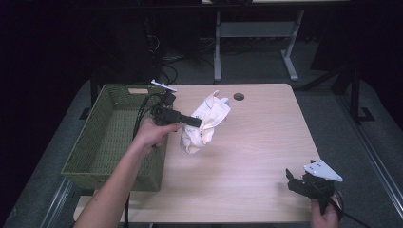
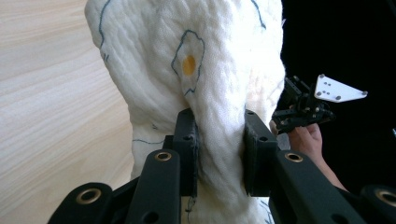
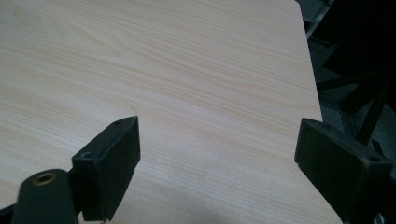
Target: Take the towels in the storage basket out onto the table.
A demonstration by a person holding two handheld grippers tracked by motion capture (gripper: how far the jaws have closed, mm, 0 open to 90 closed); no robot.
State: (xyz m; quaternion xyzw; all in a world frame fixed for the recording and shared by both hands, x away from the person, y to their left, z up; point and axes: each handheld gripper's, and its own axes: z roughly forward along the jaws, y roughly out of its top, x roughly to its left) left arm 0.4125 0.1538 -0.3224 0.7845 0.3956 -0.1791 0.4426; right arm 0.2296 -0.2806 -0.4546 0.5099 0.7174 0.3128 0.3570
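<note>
high view: left gripper (image 1: 198, 122) holds a cream cloth (image 1: 205, 124) lifted over the wooden table (image 1: 256, 142), just right of the green basket (image 1: 114, 137); right gripper (image 1: 291, 179) sits near the table's front right corner.
left gripper view: jaws clamped on a fold of the cloth (image 2: 205, 79).
right gripper view: jaws wide apart over bare table (image 3: 196, 84).

Basket (image 1: 107, 137) blocks table's (image 1: 256, 156) left edge; cloth (image 1: 205, 121) hangs mid-table, beside basket; table's right half bare btwn cloth & right gripper (image 1: 297, 183); open room there.
</note>
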